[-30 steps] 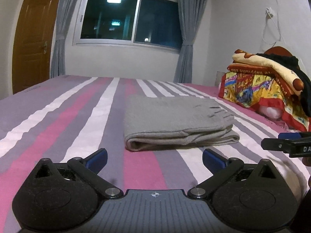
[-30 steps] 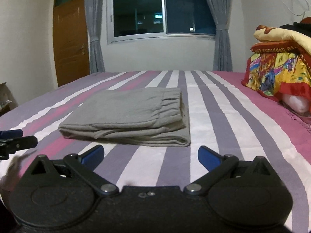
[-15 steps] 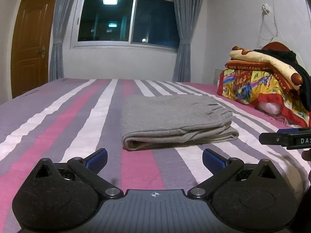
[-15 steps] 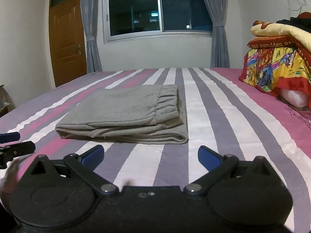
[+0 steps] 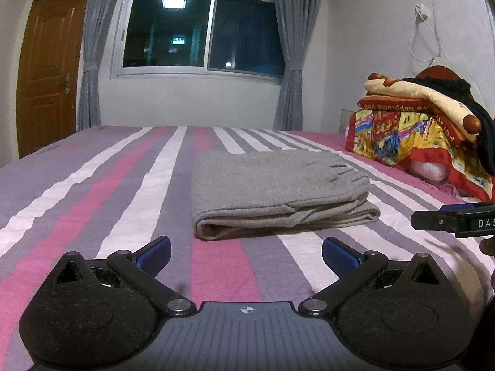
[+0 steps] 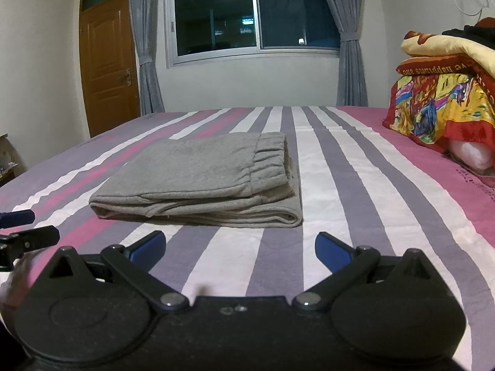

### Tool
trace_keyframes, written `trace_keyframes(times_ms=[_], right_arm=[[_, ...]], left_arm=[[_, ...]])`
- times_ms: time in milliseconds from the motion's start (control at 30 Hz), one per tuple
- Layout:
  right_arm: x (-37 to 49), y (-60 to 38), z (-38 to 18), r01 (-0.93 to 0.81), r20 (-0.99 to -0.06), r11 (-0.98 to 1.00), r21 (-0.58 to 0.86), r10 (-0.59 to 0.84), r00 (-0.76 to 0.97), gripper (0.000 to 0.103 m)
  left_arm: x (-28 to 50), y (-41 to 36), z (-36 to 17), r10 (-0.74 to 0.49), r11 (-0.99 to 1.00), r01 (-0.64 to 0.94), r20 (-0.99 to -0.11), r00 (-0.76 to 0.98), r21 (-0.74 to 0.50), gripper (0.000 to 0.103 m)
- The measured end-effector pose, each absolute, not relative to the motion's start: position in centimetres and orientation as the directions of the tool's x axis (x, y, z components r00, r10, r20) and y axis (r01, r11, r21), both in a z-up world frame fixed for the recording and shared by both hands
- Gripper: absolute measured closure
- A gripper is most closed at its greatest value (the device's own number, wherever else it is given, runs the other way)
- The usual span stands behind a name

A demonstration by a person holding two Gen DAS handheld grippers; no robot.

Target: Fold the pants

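On the far left there's a brown door (image 6: pixel 108 61), then the window (image 5: pixel 201 34) with grey curtains. The grey pants (image 5: pixel 275 188) sit folded into a flat rectangle in the middle of the striped bed (image 5: pixel 92 191), long side running left-right, waistband at the right end. The left tool (image 5: pixel 246 252) is wide open, holding nothing, short of the near fold; the right tool (image 6: pixel 239 245) is the same. The right view shows the gathered waistband clearly, while the left view catches the wall cable (image 5: pixel 423 40). A colourful blanket pile (image 5: pixel 417 133) sits at the right.
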State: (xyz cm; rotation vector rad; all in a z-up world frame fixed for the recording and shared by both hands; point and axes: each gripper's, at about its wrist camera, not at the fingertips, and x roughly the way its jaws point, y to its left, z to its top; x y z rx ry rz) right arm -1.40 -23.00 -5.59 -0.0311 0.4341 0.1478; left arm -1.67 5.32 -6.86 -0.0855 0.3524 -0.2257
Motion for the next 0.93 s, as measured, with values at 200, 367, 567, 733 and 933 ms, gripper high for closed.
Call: trace_keyframes(times_ms=[200, 367, 567, 733, 933], right_arm=[[-1.40, -22.99, -5.61, -0.146, -0.420, 0.989, 0.003, 0.133, 0.898, 0.001], [-1.43, -22.87, -5.60, -0.148, -0.422, 0.989, -0.001, 0.134, 0.897, 0.001], [-1.45, -22.76, -5.63, -0.147, -0.423, 0.989, -0.003, 0.132, 0.896, 0.001], [-1.44, -22.76, -5.64, -0.148, -0.423, 0.989, -0.003, 0.132, 0.896, 0.001], [-1.46, -22.78, -5.63, -0.147, -0.423, 0.989, -0.005, 0.132, 0.897, 0.001]], left_arm=[[-1.54, 5.41, -6.94, -0.224, 0.973, 0.193, -0.329, 0.918, -0.124, 0.000], [-1.49, 5.41, -6.99, -0.222, 0.974, 0.192, -0.327, 0.919, -0.122, 0.000], [-1.42, 5.32, -6.97, -0.226, 0.973, 0.197, -0.327, 0.917, -0.120, 0.000], [-1.53, 5.08, -6.96, -0.234, 0.972, 0.208, -0.322, 0.917, -0.112, 0.000], [-1.58, 4.59, -6.99, -0.253, 0.967, 0.237, -0.323, 0.912, -0.089, 0.000]])
